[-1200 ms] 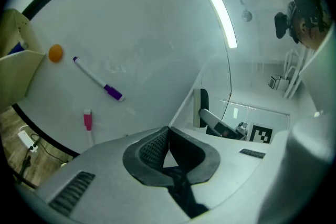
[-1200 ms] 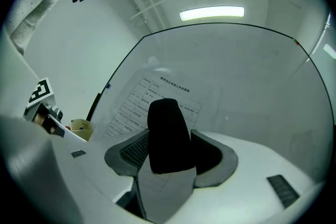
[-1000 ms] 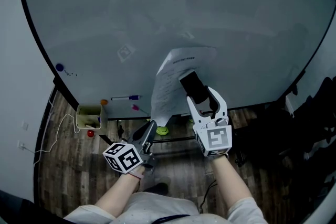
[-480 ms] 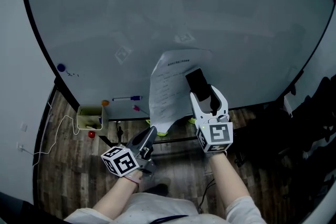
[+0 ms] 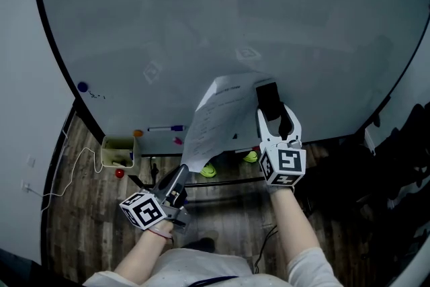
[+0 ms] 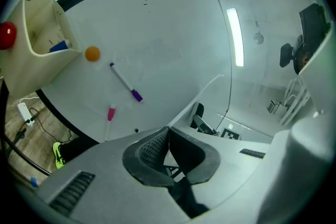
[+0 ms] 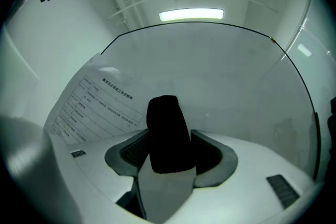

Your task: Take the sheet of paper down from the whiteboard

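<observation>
A printed sheet of paper (image 5: 218, 114) slants across the lower whiteboard (image 5: 201, 23). My left gripper (image 5: 180, 175) is below it, shut on the sheet's lower corner. The left gripper view shows the thin paper pinched between the closed jaws of my left gripper (image 6: 168, 136). My right gripper (image 5: 272, 114) holds a black eraser block (image 5: 269, 99) at the sheet's upper right corner. In the right gripper view the eraser (image 7: 168, 134) fills the gap between the jaws, with the sheet (image 7: 94, 105) lying to its left on the board.
On the board's lower left are a purple-capped marker (image 5: 163, 128), a pink marker (image 5: 177, 140), an orange magnet (image 5: 137, 133) and a blue magnet (image 5: 82, 87). A cream box (image 5: 117, 151) hangs there, with a red magnet (image 5: 119, 173) beside it. Wooden floor lies below.
The right gripper with the eraser has moved right and up along the board. The left gripper has dropped towards the lower left, and the sheet now stretches at a slant between them.
</observation>
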Available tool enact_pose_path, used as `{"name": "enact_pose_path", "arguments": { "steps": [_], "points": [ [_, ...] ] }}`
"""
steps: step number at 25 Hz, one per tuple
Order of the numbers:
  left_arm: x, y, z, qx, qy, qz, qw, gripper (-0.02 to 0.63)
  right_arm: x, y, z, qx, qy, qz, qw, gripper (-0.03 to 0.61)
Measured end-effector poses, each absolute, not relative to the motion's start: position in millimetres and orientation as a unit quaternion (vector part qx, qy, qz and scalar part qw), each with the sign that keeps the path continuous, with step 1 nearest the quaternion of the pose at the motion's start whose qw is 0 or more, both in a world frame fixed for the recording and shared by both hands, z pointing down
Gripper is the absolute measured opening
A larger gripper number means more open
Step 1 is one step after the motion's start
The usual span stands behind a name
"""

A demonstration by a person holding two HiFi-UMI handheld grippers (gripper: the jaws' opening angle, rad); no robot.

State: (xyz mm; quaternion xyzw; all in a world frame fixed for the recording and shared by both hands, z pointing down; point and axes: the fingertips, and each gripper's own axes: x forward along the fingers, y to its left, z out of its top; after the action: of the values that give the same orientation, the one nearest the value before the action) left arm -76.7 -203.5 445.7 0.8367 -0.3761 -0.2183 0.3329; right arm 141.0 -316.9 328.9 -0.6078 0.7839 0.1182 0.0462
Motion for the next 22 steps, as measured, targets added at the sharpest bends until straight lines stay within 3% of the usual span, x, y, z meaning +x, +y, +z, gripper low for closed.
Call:
{"name": "enact_pose_path", "arguments": {
  "steps": [22],
  "points": [
    [-109.7, -189.3, 456.1, 0.8, -0.39, -0.267, 0.368, 0.017, 144.2, -326.7, 336.3, -0.614, 0.781, 0.096, 0.056, 0.253]
  ]
}}
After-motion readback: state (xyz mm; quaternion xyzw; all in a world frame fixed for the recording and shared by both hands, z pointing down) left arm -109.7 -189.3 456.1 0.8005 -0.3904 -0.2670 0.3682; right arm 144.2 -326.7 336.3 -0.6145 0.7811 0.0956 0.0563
